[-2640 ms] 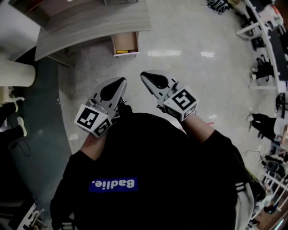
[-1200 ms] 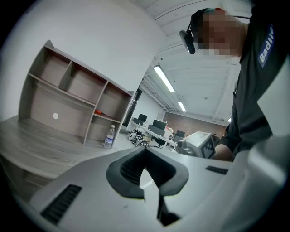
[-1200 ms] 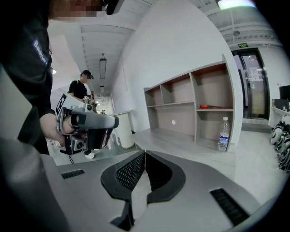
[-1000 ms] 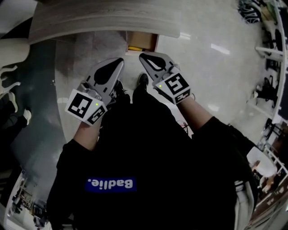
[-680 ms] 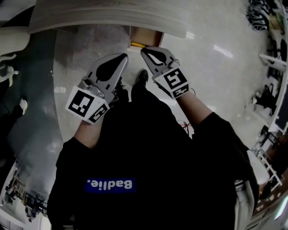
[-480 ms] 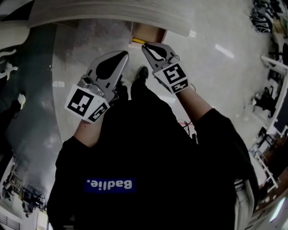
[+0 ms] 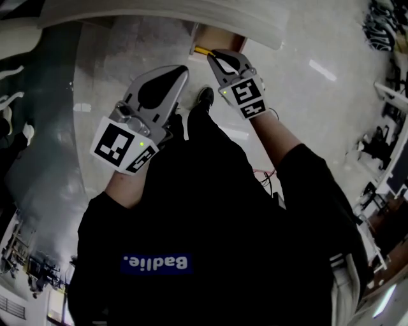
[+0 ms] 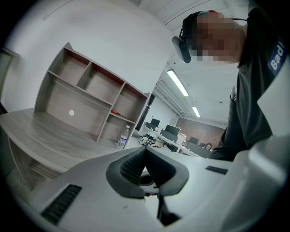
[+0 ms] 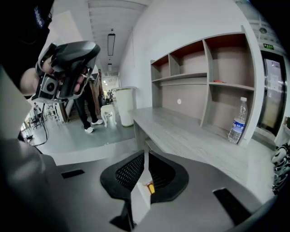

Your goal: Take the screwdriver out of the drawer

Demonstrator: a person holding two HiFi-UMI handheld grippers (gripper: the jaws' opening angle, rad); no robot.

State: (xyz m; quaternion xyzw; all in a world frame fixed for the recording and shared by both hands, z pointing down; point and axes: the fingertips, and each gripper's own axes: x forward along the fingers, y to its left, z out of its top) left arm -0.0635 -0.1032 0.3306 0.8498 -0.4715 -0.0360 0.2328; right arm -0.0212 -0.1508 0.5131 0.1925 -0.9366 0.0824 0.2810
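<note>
The wooden drawer (image 7: 224, 39) stands open under the edge of the grey desk (image 7: 159, 18). A yellow screwdriver (image 7: 202, 50) lies at its front. My right gripper (image 7: 212, 55) is shut and empty, its tip just beside the yellow handle and over the drawer's front edge. In the right gripper view the shut jaws (image 9: 146, 153) point down, and a bit of the yellow screwdriver (image 9: 150, 186) shows through the slit between them. My left gripper (image 7: 183, 70) hangs lower left of the drawer, shut and empty; its shut jaws (image 8: 146, 149) point level over the desk.
A water bottle (image 9: 237, 120) stands on the desk top (image 9: 181, 131) under a wall shelf unit (image 8: 90, 97). A white bin (image 9: 123, 106) stands at the desk's far end, with another person beside it. My shoes (image 7: 204, 99) are on the glossy floor right below the drawer.
I have stepped closer to the desk. My right gripper has sunk and reached up the picture to the drawer's front edge. The left gripper has hardly moved.
</note>
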